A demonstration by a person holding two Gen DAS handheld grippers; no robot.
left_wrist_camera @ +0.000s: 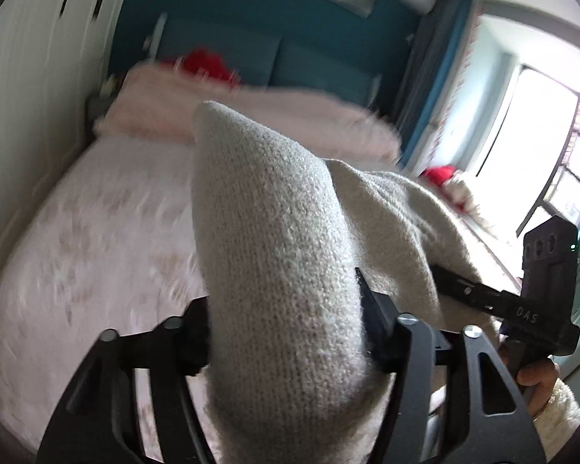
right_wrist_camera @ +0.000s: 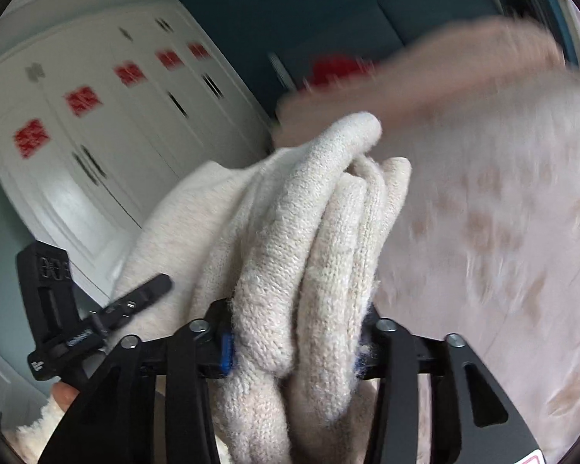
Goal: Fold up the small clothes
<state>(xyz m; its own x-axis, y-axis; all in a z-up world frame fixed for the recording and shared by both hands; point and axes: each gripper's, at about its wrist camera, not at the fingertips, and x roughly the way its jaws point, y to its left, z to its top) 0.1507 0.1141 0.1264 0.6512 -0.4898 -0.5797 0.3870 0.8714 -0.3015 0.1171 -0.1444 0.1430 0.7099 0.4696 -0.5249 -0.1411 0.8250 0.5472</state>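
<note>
Left gripper (left_wrist_camera: pixel 286 332) clamping a thick fold of cream knit sweater (left_wrist_camera: pixel 274 239), jaws pressing the wool on both sides, the fold standing up between them and hiding the tips. Sweater hanging in the air above the bed (left_wrist_camera: pixel 96 239), draping rightward toward the other tool. Bed lying under a pale pink floral sheet, a pink blanket (left_wrist_camera: pixel 251 116) heaped at its head, something red (left_wrist_camera: pixel 208 63) blurred behind it against the teal headboard (left_wrist_camera: pixel 274 50). White wardrobe (left_wrist_camera: pixel 38 58) standing at the left edge. Right gripper (left_wrist_camera: pixel 522 301) showing at the right of the left view, white letters "DAS" readable on its black body, a hand (left_wrist_camera: pixel 533 379) in a fluffy cream sleeve gripping its handle. Window (left_wrist_camera: pixel 541 135) glowing beyond.

In the right view, left gripper (right_wrist_camera: pixel 108 313) appearing at the left, its raised lettering too blurred to read. Wardrobe (right_wrist_camera: pixel 96 123) doors bearing red square stickers, their marks unreadable. Right gripper (right_wrist_camera: pixel 297 344) grasping several bunched folds of the sweater (right_wrist_camera: pixel 309 232), jaws squeezing the bundle. Bed (right_wrist_camera: pixel 502 232) blurring at the right.
</note>
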